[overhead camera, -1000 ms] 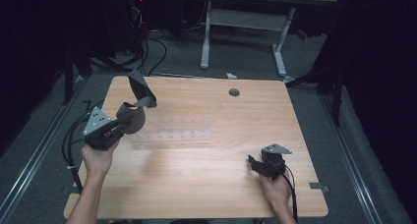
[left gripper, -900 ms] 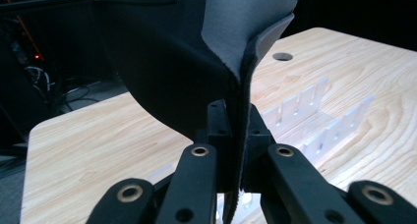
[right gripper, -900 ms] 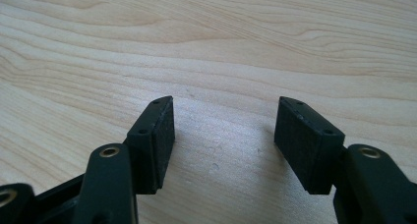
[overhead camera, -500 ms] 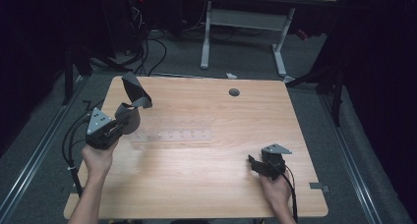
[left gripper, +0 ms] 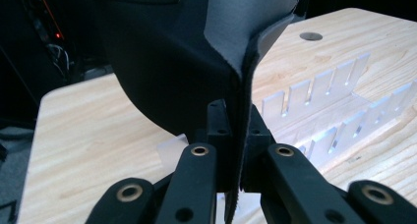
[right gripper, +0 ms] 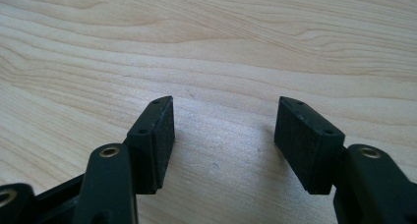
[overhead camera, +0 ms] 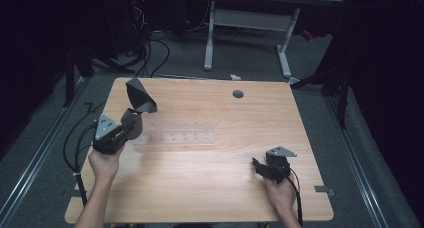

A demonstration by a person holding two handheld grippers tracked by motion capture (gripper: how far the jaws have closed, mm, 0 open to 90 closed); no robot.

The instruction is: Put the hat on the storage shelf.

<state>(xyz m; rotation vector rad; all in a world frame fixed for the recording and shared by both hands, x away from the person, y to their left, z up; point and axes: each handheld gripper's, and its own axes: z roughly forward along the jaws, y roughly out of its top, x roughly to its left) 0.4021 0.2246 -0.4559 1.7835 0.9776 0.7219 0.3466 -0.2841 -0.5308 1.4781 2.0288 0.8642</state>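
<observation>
Fingers (left gripper: 219,130) of my left gripper (overhead camera: 131,120) are clamped on the edge of a dark, floppy pad (overhead camera: 138,95), which stands lifted over the worktop's far left corner. Against the frames from a second ago, the pad has drifted toward the left edge and away from the clear rack (overhead camera: 176,135), so I judge the carry is heading off the rack rather than onto it.

Going down in size: the worktop (overhead camera: 210,188) is pale, grained wood with a round grommet hole (overhead camera: 238,94) near its far edge. The rack, left of centre, is see-through plastic with rows of upright slotted tabs; its outline is faint from above, so I may be misjudging its full extent. The pad looks like thin foam or neoprene, black on one face, grey on the other, folded where I pinch it. My right gripper (overhead camera: 261,167) rests near the near right corner, its fingers (right gripper: 156,135) spread wide and empty, with ribbed black faces.
</observation>
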